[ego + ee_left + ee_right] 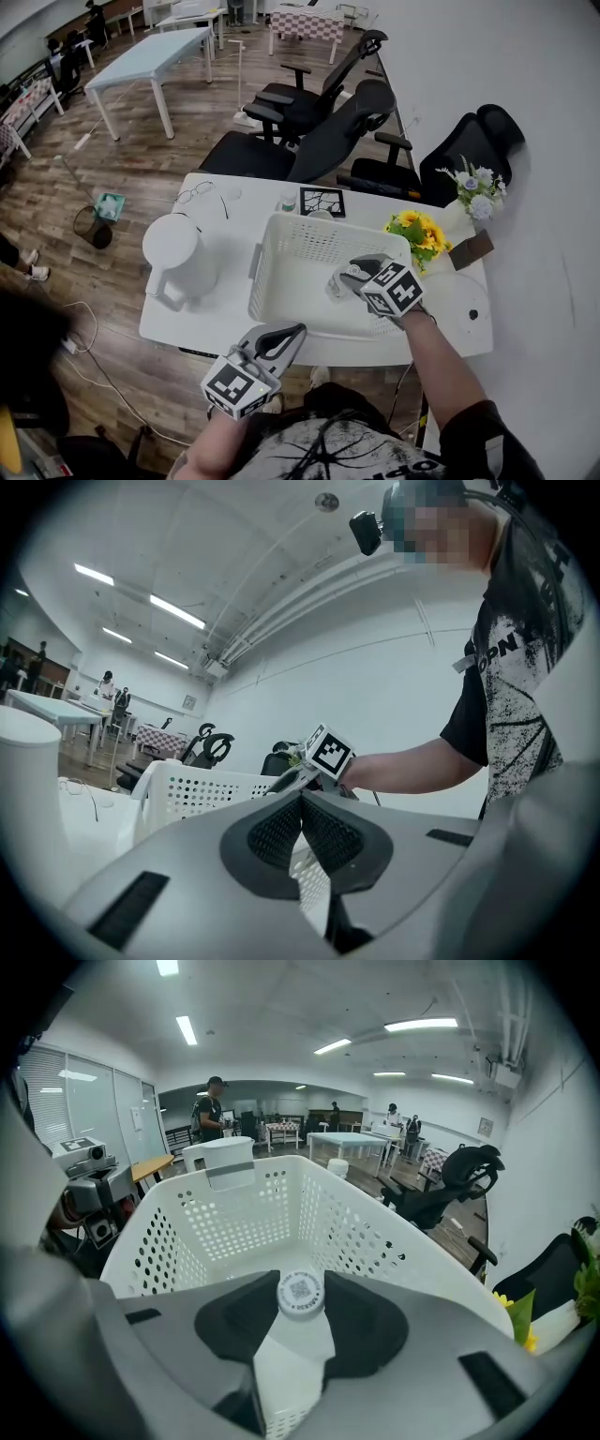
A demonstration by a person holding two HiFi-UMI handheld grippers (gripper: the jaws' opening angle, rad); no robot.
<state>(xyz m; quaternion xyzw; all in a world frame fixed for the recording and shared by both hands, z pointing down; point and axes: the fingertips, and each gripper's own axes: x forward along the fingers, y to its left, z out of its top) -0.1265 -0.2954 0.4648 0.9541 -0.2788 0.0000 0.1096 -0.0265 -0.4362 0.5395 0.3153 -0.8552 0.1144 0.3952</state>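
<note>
While the right tongs (pixel 300 1290) clamp a white bottle (pixel 292 1358) just below its cap, they hang over the inside of the white perforated basket (pixel 265 272) — bottle upright, near the wall closest to the person. Left tongs (pixel 284 337): pads pressed together, nothing between — low at the near edge of the table (pixel 187 323), just short of the basket. White jug (pixel 176 255) ahead, to their left.

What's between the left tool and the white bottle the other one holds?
The near wall of the white basket, as the head view shows: the left tool is outside it, the bottle in the right tool over it.
</note>
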